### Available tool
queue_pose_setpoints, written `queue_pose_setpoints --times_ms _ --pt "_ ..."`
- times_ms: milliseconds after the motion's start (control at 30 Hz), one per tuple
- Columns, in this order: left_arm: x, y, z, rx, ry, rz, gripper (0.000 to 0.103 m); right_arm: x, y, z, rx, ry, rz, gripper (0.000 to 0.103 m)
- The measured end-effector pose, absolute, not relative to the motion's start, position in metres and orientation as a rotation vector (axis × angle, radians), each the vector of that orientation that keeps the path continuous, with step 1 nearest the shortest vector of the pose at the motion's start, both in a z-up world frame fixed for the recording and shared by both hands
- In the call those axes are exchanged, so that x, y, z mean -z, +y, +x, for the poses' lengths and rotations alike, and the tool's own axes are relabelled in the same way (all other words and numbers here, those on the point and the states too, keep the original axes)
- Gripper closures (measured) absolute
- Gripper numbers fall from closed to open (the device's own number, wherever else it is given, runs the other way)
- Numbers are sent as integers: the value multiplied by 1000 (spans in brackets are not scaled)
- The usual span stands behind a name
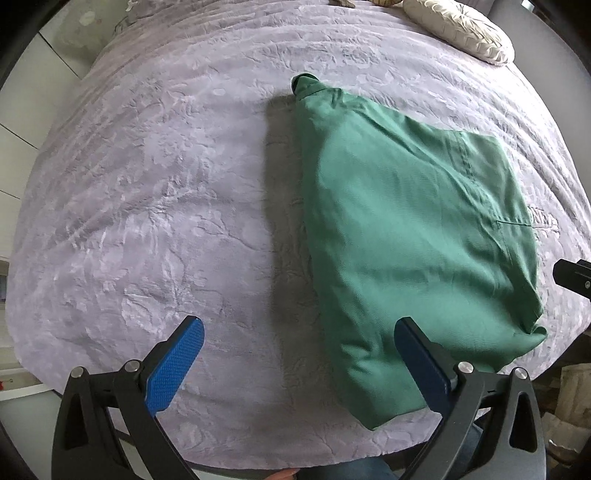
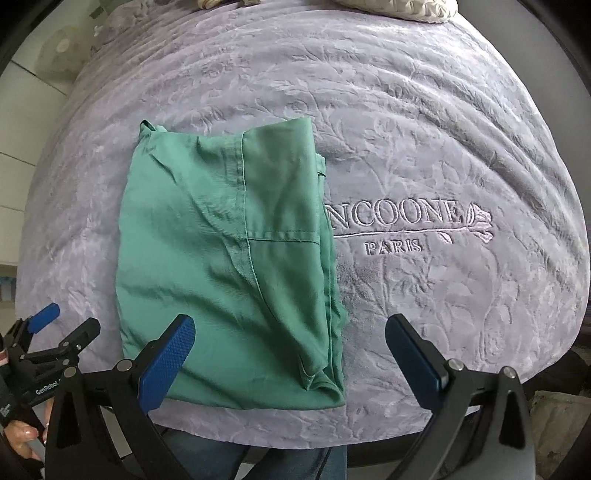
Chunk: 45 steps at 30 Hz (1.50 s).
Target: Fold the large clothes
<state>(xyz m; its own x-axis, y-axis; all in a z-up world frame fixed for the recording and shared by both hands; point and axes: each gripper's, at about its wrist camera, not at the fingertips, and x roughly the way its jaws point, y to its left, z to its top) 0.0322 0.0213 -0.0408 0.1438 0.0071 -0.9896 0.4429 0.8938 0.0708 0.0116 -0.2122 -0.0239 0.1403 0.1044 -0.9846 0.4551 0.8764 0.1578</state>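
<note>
A green garment [image 1: 413, 236] lies folded into a long rectangle on the lilac bed cover [image 1: 155, 192], near the front edge. It also shows in the right wrist view [image 2: 221, 258]. My left gripper [image 1: 299, 362] is open and empty, held above the cover, with its right finger over the garment's near left corner. My right gripper [image 2: 291, 358] is open and empty, straddling the garment's near right corner. The left gripper also shows at the left edge of the right wrist view [image 2: 62, 325].
The bed cover [image 2: 443, 147] carries embroidered lettering [image 2: 406, 229] right of the garment. A cream pillow [image 1: 461, 29] lies at the far right of the bed. White cupboards [image 1: 22, 122] stand to the left. The bed's front edge runs just below the grippers.
</note>
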Motion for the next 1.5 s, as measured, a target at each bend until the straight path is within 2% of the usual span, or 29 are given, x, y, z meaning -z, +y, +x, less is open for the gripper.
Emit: queue_pose_setpoints --times_ms 367,1500 --pt "31 8 27 304 1332 488 0 20 -205 11 280 1425 421 1" --pt "29 1 28 308 1321 491 0 18 -201 16 264 1433 394 1"
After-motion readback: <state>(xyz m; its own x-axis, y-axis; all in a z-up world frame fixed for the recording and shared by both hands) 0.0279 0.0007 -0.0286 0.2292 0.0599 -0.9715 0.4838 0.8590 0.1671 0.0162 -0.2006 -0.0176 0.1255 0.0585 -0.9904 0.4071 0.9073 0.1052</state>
